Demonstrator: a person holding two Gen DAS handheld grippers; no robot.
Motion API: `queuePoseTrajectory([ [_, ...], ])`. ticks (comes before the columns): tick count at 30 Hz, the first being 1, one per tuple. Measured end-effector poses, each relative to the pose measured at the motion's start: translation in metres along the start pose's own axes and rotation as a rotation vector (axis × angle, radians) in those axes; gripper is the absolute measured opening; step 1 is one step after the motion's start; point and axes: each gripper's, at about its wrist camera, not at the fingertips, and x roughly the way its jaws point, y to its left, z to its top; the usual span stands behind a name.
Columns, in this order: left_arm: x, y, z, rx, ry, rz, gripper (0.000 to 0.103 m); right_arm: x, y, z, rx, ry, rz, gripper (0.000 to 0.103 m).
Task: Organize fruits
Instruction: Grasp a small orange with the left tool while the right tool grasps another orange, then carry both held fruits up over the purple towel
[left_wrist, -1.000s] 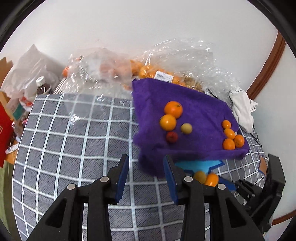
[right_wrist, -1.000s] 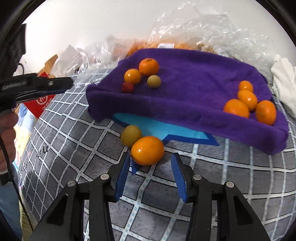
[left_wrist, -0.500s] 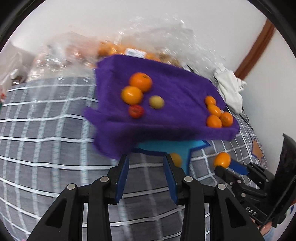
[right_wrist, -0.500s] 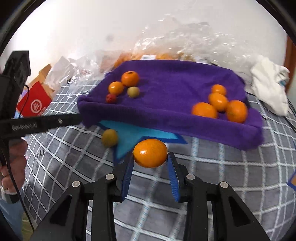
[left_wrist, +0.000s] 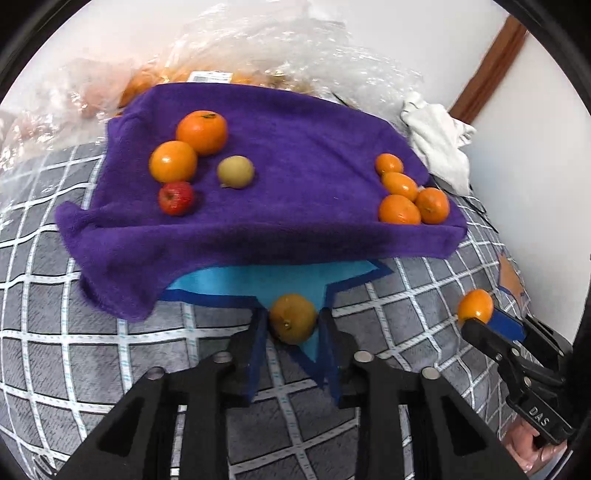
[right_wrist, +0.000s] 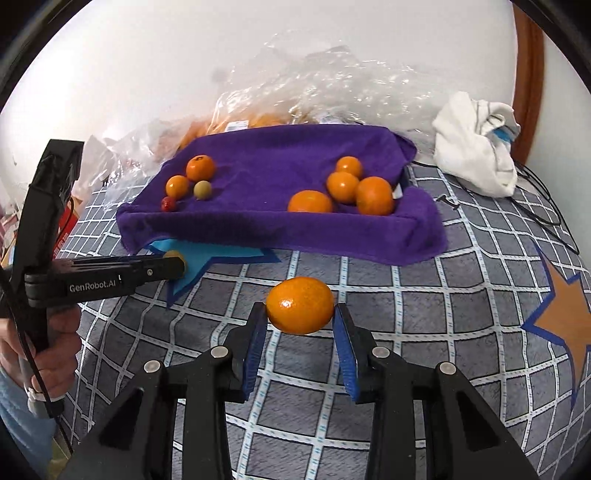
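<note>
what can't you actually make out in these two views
- Fruit in the plastic bags, left wrist view: crinkled film blurs it, no count possible.
- Whatever lies under the purple towel, both views: fully covered.
- Yellowish fruit, right wrist view: mostly behind the left gripper.
- Blue star, left wrist view: the towel covers its upper part.

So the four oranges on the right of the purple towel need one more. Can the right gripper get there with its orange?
Probably yes. The right gripper holds its orange above the checked cover, and nothing stands between it and the four oranges on the purple towel.
</note>
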Motion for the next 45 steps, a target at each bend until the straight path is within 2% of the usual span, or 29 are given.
queuePoseTrajectory([
  [9,-0.014,-0.001,-0.001,0.005,-0.026,0.026,0.026,-0.006,-0.001,-0.001,0.01,-0.015,0.007,0.036],
  [16,-0.043,0.009,0.003,-0.022,-0.075,0.035,0.026,-0.016,0.0,0.006,0.021,-0.039,0.005,0.036],
  [22,-0.071,0.012,0.012,-0.027,-0.124,0.046,0.026,-0.028,0.002,0.022,0.017,-0.079,-0.01,0.036],
  [26,-0.089,0.011,0.021,-0.03,-0.148,0.023,0.026,-0.038,0.003,0.037,0.014,-0.112,-0.019,0.036],
  [35,-0.124,0.001,0.048,0.004,-0.237,0.05,0.026,-0.051,-0.001,0.068,0.008,-0.165,-0.03,0.036],
  [45,-0.13,0.006,0.074,-0.002,-0.274,0.063,0.026,-0.052,-0.015,0.101,0.02,-0.199,-0.037,0.036],
])
